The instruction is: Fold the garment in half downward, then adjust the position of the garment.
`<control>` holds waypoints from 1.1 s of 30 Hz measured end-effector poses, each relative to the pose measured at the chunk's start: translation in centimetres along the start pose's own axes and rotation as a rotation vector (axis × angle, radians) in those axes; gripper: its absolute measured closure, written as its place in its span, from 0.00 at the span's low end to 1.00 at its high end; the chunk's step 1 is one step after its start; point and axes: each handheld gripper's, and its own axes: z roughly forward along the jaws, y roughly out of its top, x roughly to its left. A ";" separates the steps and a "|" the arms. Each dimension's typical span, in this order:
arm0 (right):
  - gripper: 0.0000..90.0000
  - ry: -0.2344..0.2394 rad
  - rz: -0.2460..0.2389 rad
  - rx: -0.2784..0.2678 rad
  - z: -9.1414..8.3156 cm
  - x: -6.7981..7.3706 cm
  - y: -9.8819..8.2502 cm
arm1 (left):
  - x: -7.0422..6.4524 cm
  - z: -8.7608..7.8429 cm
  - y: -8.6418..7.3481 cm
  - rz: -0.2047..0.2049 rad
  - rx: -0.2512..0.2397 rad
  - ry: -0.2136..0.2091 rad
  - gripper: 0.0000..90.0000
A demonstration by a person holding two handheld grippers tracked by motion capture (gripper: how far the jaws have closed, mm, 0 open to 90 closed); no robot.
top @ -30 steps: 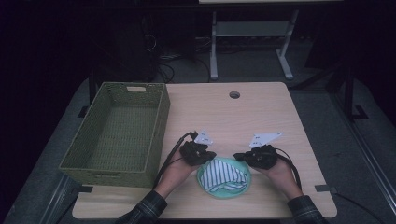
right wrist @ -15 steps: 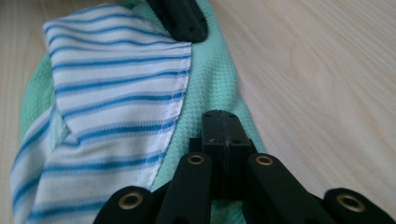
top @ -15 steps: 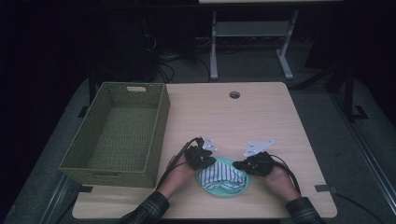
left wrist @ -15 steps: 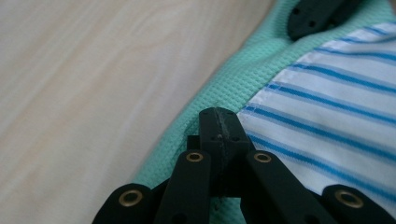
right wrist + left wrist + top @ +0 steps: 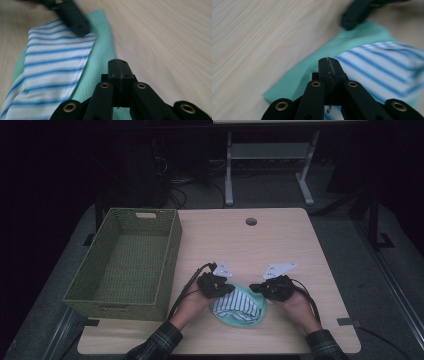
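High view: left hand-held gripper [image 5: 226, 289] and right hand-held gripper [image 5: 256, 287] sit at opposite edges of a small cloth pile near the front of the tabletop [image 5: 280, 240]. Pile is a mint green cloth [image 5: 239, 319] underneath with a blue-and-white striped cloth [image 5: 238, 303] on top. Green woven basket [image 5: 127, 262] stands at the left side of the tabletop, well apart from the cloths, with a cut-out handle in its far wall. Round cable hole [image 5: 251, 221] near the far edge. A white desk frame [image 5: 267, 165] and floor cables behind the tabletop, in the dark. Plaid sleeves at the bottom edge. No readable writing or brand marks anywhere; the white plates on the grippers are too small to read. Left gripper view: left hand-held gripper [image 5: 329, 65] clenched, jaws pressed flat together, tip over the mint green cloth [image 5: 294, 77] right at the striped cloth [image 5: 384, 67] edge; can't tell if fabric is pinched. Other gripper's tip is blurred at top. Right gripper view: right hand-held gripper [image 5: 119, 67] clenched too, jaws together, over the mint green cloth [image 5: 100, 52], striped cloth [image 5: 52, 65] to its left. Nothing visibly between the jaws.
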 end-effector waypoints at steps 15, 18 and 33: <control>1.00 0.012 0.028 0.008 2.5 -1.8 1.3 | -4.4 0.0 -2.4 0.016 0.072 -0.079 0.99; 1.00 0.025 0.028 0.027 3.2 -1.9 1.3 | -4.3 0.5 -2.6 0.019 0.105 -0.077 0.99; 1.00 0.043 0.030 0.084 2.7 -2.2 0.0 | -3.5 0.7 -2.7 0.014 0.128 -0.047 0.99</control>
